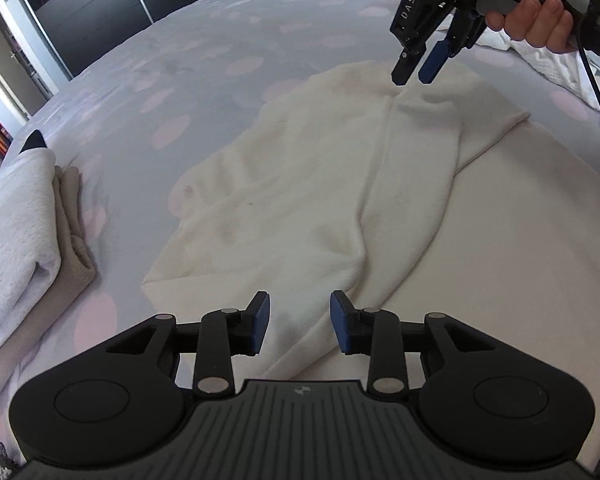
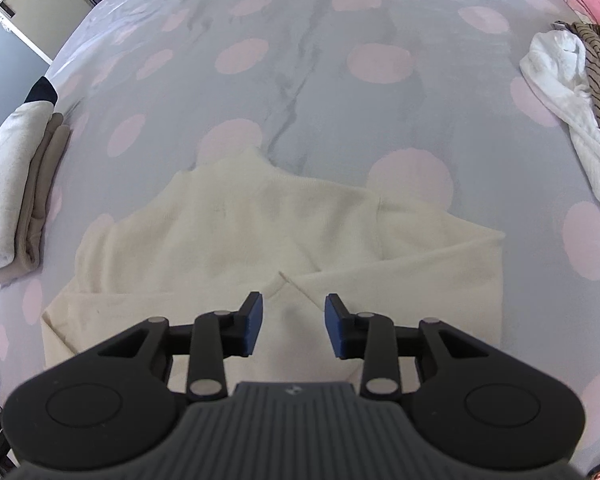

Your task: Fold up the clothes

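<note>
A cream sweater (image 1: 300, 184) lies spread on the grey bedspread with pink dots (image 1: 172, 80), one sleeve folded across its body. My left gripper (image 1: 300, 312) hovers over the sweater's near part, jaws apart, with cloth lying beneath the gap and no pad pressing on it. A hand (image 1: 540, 20) holds my right gripper (image 1: 413, 78) above the sweater's far edge. In the right wrist view the right gripper (image 2: 294, 312) stands open over the sweater (image 2: 260, 232), just short of where the folded sleeve ends, with nothing between its pads.
A stack of folded white and beige clothes (image 1: 20, 220) (image 2: 8, 184) sits at the bed's left edge. A loose heap of white and striped clothes (image 2: 572, 80) lies at the right. Dark wardrobes (image 1: 92, 12) stand beyond the bed.
</note>
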{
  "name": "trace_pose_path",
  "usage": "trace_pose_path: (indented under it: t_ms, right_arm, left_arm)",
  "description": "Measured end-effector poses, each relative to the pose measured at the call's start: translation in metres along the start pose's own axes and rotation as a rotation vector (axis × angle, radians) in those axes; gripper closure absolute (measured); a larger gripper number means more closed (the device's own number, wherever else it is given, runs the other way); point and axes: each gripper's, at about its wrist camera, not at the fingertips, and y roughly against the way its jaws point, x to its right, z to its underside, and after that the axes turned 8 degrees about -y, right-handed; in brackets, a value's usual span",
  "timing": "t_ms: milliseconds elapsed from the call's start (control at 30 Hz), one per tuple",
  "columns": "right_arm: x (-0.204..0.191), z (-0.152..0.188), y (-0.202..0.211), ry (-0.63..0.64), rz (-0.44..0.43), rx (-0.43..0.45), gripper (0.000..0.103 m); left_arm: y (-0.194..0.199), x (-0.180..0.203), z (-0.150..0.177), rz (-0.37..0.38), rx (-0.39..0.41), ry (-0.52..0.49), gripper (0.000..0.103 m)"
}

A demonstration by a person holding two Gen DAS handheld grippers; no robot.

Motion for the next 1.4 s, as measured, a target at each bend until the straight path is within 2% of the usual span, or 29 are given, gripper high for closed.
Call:
trace_pose_path:
  t_ms: [200, 333, 400, 433, 467, 600, 833, 933, 967, 1000, 1033, 1067, 1100, 1400]
  right_arm:
    - [-0.007, -0.004, -0.021, 0.013, 0.01, -0.022, 0.066]
    - [-0.012, -0.005, -0.032, 0.043, 0.02, -0.025, 0.074]
    - [-0.012, -0.004, -0.037, 0.052, 0.032, -0.02, 0.082]
    - [-0.01, -0.003, -0.038, 0.048, 0.036, -0.019, 0.096]
    - [-0.008, -0.003, -0.039, 0.044, 0.04, -0.018, 0.103]
    - [-0.009, -0.001, -0.016, 0.058, 0.023, 0.017, 0.103]
    - [-0.005, 0.009, 0.076, 0.097, -0.108, 0.145, 0.103]
    - [0.006, 0.016, 0.092, 0.077, -0.115, 0.149, 0.102]
    - [0.011, 0.018, 0.092, 0.058, -0.117, 0.137, 0.097]
    - [0.016, 0.018, 0.089, 0.037, -0.118, 0.121, 0.096]
    - [0.019, 0.019, 0.084, 0.015, -0.117, 0.103, 0.089]
    - [0.021, 0.019, 0.08, -0.003, -0.12, 0.085, 0.074]
    - [0.02, 0.018, 0.075, -0.01, -0.123, 0.072, 0.07]
    - [-0.014, 0.008, 0.01, -0.021, -0.048, -0.009, 0.069]
  left_arm:
    - [0.0, -0.02, 0.018, -0.03, -0.04, 0.047, 0.071]
    - [0.003, -0.026, 0.028, -0.029, -0.052, 0.055, 0.071]
    - [0.004, -0.026, 0.032, -0.024, -0.058, 0.05, 0.069]
    - [0.004, -0.025, 0.033, -0.024, -0.06, 0.044, 0.064]
    - [0.005, -0.023, 0.034, -0.023, -0.061, 0.032, 0.061]
    - [0.003, -0.013, 0.035, -0.025, -0.06, -0.026, 0.06]
    - [-0.004, 0.0, 0.038, -0.052, -0.035, -0.086, 0.06]
    - [-0.004, 0.007, 0.035, -0.041, -0.026, -0.104, 0.06]
    - [-0.004, 0.009, 0.034, -0.043, -0.026, -0.113, 0.06]
    - [-0.004, 0.012, 0.032, -0.049, -0.028, -0.12, 0.06]
    - [-0.003, 0.013, 0.03, -0.052, -0.03, -0.12, 0.06]
    - [-0.003, 0.014, 0.029, -0.053, -0.033, -0.118, 0.06]
    - [-0.003, 0.014, 0.027, -0.053, -0.036, -0.115, 0.06]
    - [-0.008, 0.004, 0.016, -0.043, -0.057, -0.074, 0.06]
